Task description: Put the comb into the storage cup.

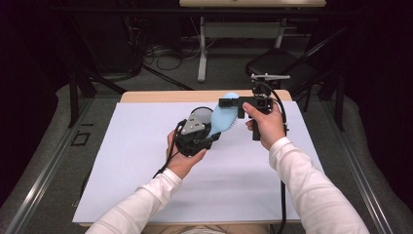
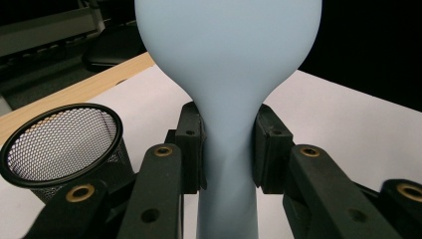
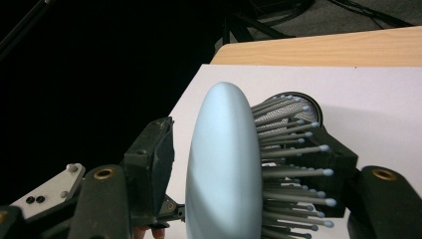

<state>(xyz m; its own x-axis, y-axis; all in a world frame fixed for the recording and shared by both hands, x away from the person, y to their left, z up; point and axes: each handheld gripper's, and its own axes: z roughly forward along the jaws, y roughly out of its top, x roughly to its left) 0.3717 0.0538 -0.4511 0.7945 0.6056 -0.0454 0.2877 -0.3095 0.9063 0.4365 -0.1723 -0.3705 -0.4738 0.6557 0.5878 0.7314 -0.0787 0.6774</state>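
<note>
Left gripper view shows the left hand-held gripper (image 2: pixel 228 149) pinching the pale blue hairbrush (image 2: pixel 229 64) at its smooth, stiff neck above the table (image 2: pixel 348 114), while the right hand-held gripper (image 3: pixel 249 164) stands spread around its light, bristled head, likely slippery.

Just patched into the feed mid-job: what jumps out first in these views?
A pale blue hairbrush is held in the air above the middle of the white table, between both grippers. The left gripper is clamped on its narrow handle neck, while the right gripper straddles the head, one jaw behind its smooth back and one among the bristles. A black mesh cup stands just beside it.
</note>
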